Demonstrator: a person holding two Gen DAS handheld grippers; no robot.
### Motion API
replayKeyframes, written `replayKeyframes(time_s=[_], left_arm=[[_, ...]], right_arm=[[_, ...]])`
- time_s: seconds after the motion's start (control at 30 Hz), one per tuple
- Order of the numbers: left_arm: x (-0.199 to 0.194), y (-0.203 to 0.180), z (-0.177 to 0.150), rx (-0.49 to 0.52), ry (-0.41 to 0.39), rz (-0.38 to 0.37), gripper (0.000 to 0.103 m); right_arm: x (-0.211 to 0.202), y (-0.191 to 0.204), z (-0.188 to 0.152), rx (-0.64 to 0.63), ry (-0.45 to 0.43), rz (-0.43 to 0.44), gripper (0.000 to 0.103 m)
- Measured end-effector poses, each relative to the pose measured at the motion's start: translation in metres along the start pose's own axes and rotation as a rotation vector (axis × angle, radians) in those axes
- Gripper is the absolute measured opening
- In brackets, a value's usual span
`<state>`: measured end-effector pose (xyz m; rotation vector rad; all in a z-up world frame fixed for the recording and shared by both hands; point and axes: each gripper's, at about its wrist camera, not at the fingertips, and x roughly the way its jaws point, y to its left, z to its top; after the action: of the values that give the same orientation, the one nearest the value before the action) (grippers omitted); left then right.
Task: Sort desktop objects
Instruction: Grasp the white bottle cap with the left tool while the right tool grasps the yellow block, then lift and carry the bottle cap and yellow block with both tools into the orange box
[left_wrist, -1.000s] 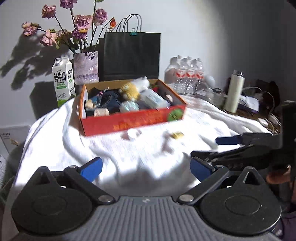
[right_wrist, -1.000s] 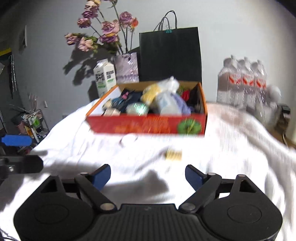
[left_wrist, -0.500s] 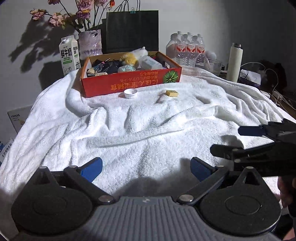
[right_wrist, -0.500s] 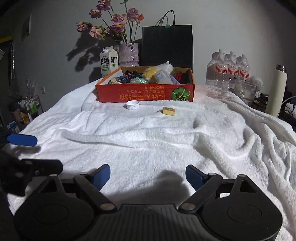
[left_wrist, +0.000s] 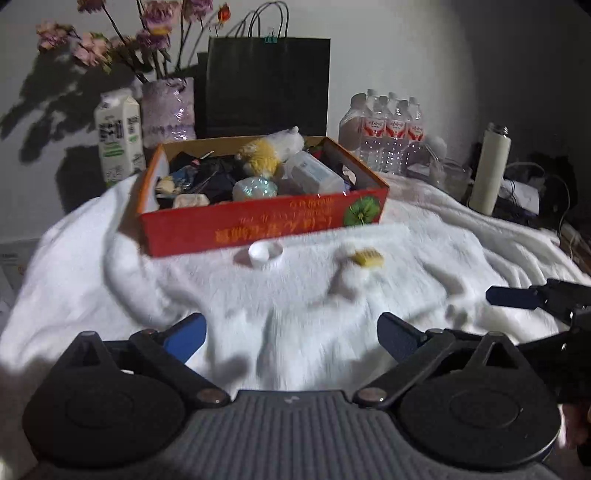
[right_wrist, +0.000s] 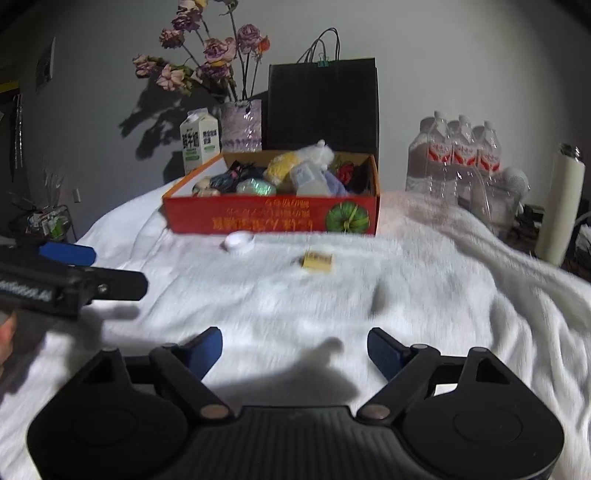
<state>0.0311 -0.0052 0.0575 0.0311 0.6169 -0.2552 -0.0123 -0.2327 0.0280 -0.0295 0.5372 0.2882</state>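
Both the left gripper (left_wrist: 291, 334) and right gripper (right_wrist: 294, 349), jaws just narrowing yet spread and empty, approach the small yellow block (right_wrist: 317, 260) at twelve o'clock, needing pinching into the red cardboard box (right_wrist: 271, 218).

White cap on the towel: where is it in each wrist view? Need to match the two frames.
Left wrist: the white cap lies centre-left, just below the red box's front wall, left of the yellow block.
Right wrist: the cap lies left of centre, again just below the box front.
Shared landmark: the green pumpkin print at the box front's right end.
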Motion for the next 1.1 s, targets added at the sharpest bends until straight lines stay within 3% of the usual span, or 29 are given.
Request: replayKeyframes(time_s=[0.07,0.2,0.33,0.43,0.47,0.5,0.57,0.93,1.1], left_arm=[[0.034,0.010,0.021,-0.045,0.013,-0.015,0.085],[0.099,0.017,0.041,-0.044,0.046,0.018,0.079],[0.136,0.018,0.042,-0.008,0.058,0.077,0.077],[0.151,0.020,0.043,-0.021,0.079,0.073,0.063],[0.154,0.020,0.042,-0.027,0.084,0.057,0.057],[0.156,0.020,0.042,-0.032,0.094,0.046,0.053],[0.156,0.016,0.041,-0.017,0.082,0.068,0.041],[0.143,0.019,0.040,-0.054,0.064,0.054,0.041],[0.119,0.014,0.041,-0.045,0.050,0.073,0.041]], right_arm=[[0.027,-0.006,0.017,0.014,-0.004,0.018,0.073],[0.089,-0.017,0.041,0.087,0.067,0.034,0.059],[0.131,-0.020,0.050,0.111,0.103,0.009,0.054],[0.148,-0.021,0.054,0.118,0.113,-0.005,0.043],[0.150,-0.022,0.056,0.117,0.111,-0.003,0.033],[0.153,-0.022,0.058,0.111,0.101,-0.005,0.030],[0.158,-0.022,0.060,0.099,0.103,-0.001,0.029],[0.155,-0.019,0.060,0.083,0.078,-0.007,0.029],[0.142,-0.015,0.061,0.087,0.065,0.001,0.029]])
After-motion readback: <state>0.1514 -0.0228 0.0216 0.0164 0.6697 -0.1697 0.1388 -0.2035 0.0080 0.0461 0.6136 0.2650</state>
